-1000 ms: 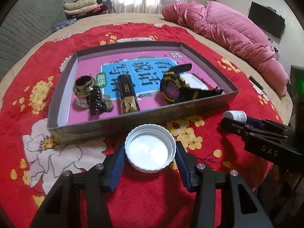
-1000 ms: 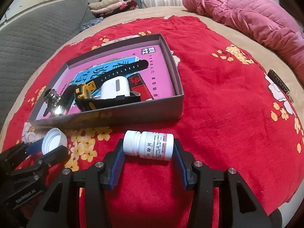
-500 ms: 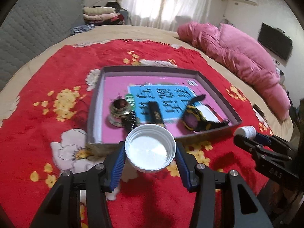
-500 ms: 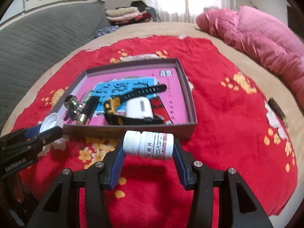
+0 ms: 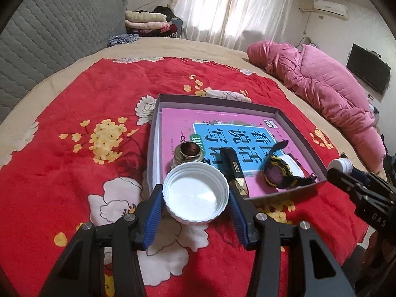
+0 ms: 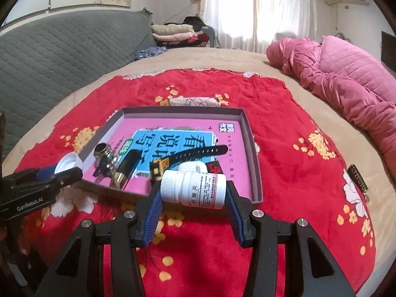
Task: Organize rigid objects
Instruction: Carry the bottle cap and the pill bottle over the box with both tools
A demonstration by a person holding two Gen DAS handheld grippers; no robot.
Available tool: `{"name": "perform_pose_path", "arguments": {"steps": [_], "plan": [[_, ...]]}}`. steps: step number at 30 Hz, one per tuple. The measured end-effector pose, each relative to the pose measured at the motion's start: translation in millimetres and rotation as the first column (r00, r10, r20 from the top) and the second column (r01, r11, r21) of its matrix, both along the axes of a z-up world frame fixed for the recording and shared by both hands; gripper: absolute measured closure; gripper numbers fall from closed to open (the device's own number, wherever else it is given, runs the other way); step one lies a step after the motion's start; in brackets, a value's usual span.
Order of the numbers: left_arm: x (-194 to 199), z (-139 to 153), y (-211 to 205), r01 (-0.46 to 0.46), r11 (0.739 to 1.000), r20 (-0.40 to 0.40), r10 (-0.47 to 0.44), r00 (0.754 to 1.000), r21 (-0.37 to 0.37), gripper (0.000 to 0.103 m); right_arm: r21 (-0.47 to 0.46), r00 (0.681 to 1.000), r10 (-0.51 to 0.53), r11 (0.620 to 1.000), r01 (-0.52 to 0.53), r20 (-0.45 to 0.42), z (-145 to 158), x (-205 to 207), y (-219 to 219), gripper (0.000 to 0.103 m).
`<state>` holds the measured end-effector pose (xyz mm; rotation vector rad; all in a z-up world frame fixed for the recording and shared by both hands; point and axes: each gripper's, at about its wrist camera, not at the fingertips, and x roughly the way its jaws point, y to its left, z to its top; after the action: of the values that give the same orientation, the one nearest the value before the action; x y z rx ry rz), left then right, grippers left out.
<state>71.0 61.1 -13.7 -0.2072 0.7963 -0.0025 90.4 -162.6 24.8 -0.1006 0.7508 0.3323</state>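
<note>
The left tongs are clamped on a white plastic cap, ribbed round its rim, hollow side facing the camera. The right tongs are clamped on a small white pill bottle, gripped end to end and lying sideways, its label printed in small dark text with a red mark. Both are held above the red flowered blanket on the bed, just in front of the shallow grey box holding a black-and-yellow watch.
</note>
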Motion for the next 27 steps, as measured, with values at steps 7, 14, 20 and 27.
{"name": "perform_pose_path", "arguments": {"steps": [7, 14, 20, 27], "plan": [[7.9, -2.7, 6.4, -0.004, 1.0, 0.017, 0.004, 1.0, -0.008, 0.052, -0.006, 1.0, -0.026, 1.0, 0.026, 0.011, 2.8, 10.1, -2.4, 0.053], [15.0, -7.4, 3.9, 0.011, 1.0, 0.021, -0.011, 1.0, -0.015, 0.052, -0.008, 0.995, -0.094, 0.996, 0.094, 0.014, 5.8, 29.0, -19.2, 0.053], [21.8, -14.6, 0.3, 0.021, 1.0, 0.01, -0.021, 1.0, -0.007, 0.052, -0.016, 0.992, -0.127, 0.992, 0.127, -0.004, -1.3, 38.9, -27.7, 0.053], [27.8, -20.7, 0.3, 0.031, 0.999, -0.004, -0.031, 0.999, -0.005, 0.052, -0.026, 0.992, -0.119, 0.993, 0.118, -0.038, -13.2, 46.3, -20.3, 0.053]]}}
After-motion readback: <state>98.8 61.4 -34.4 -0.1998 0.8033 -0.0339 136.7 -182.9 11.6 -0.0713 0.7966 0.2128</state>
